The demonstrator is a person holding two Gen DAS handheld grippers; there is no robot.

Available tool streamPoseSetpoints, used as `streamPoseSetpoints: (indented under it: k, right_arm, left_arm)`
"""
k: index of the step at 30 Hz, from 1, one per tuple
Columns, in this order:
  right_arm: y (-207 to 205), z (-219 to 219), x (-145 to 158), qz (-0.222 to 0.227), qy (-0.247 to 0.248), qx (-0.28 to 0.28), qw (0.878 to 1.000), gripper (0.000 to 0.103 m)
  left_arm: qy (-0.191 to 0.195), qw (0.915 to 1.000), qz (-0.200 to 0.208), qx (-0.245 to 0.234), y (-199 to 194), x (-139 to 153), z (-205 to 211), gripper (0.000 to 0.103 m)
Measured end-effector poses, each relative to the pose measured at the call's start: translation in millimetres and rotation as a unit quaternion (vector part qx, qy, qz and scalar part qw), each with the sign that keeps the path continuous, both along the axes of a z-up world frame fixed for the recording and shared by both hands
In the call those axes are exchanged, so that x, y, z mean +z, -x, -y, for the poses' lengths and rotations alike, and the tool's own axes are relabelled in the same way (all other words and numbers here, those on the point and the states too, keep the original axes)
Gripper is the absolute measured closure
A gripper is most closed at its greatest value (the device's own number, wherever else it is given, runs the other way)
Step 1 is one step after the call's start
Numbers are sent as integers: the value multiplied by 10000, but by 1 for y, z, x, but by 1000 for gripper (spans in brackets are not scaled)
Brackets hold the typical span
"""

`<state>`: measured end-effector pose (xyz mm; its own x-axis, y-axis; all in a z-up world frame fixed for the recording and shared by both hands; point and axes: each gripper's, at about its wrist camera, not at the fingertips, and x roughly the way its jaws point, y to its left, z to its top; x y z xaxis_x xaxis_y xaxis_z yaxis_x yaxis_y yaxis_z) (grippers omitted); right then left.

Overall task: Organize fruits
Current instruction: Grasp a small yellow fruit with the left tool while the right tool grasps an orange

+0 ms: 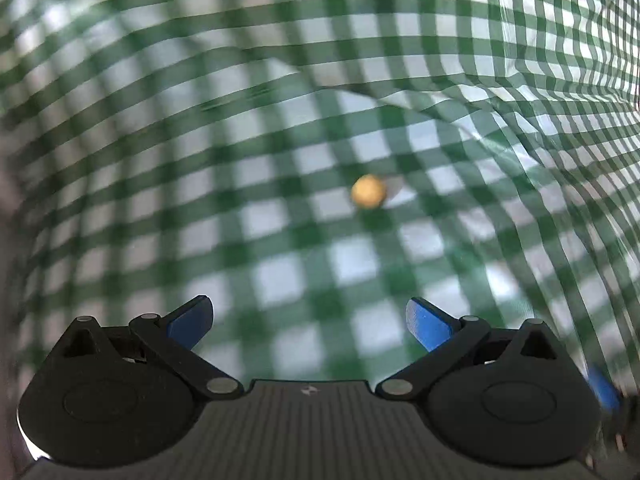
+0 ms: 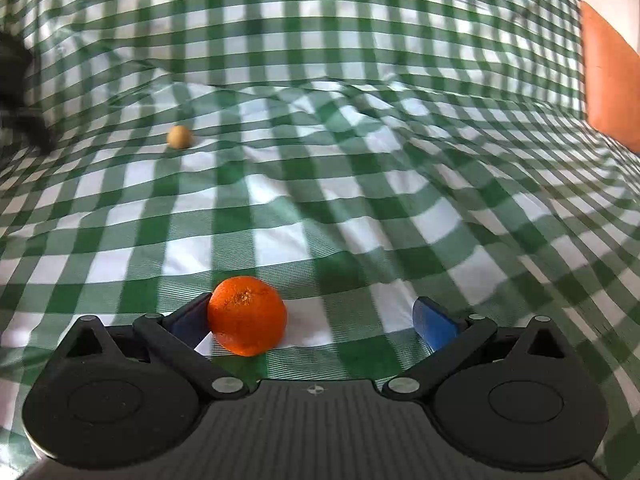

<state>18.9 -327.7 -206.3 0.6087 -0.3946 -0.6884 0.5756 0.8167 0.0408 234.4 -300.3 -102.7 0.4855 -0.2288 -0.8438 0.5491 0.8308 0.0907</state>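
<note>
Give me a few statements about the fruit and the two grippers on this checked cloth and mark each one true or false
1. The right gripper is open, with the orange against one of its fingers. True.
2. The left gripper is shut on the small yellow fruit. False: it is open and empty, and the fruit lies ahead of it on the cloth.
3. The fruits sit on a green and white checked cloth. True.
4. The orange and the small yellow fruit touch each other. False: they lie well apart.
5. The orange sits in a bowl. False: it rests on the cloth.
</note>
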Motion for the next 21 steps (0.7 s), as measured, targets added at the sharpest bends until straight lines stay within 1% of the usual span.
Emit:
streamPoseSetpoints:
  k: [3, 5, 8, 10, 11, 12, 13, 14, 15, 16, 18, 21]
  right_arm:
    - [0, 4, -1, -14, -7, -89, 10000, 1]
    - [2, 8, -2, -22, 4, -107, 9999, 1]
    - [-1, 6, -2, -34, 14, -114, 9999, 1]
    - [4, 3, -1, -30, 15, -152, 9999, 1]
    - [4, 2, -1, -37, 23, -169, 9998, 1]
    - [5, 2, -1, -36, 4, -177, 9998, 4]
    - [4, 3, -1, -1, -41, -163, 9999, 16]
    - [6, 0, 2, 49, -23, -130, 9999, 40]
    - [7, -3, 5, 91, 38, -52, 9999, 54]
    - [8, -8, 8, 120, 70, 37, 9999, 66]
    - [8, -11, 9, 88, 160, 84, 9998, 66]
    - [10, -5, 12, 171, 146, -90, 9997, 66]
  left_arm:
    - [-96, 9997, 69, -232, -29, -19, 41, 0]
    - [-193, 9993, 112, -287, -45, -31, 58, 0]
    - [-296, 9994, 6, -161, -69, -46, 73, 0]
    - [-191, 9997, -79, -91, -78, -49, 73, 1]
    - [-66, 9999, -79, -98, -80, -48, 72, 15]
    - [74, 9997, -108, -208, -81, -47, 71, 43]
    - [203, 9989, -178, -382, -81, -44, 70, 56]
    - [217, 9985, -145, -483, -79, -41, 71, 72]
    - [166, 9983, -35, -565, -76, -39, 71, 72]
    - [146, 9977, 77, -653, -71, -37, 70, 72]
    - [63, 9972, 216, -714, -62, -33, 66, 72]
    - [71, 9975, 181, -686, -43, -18, 54, 72]
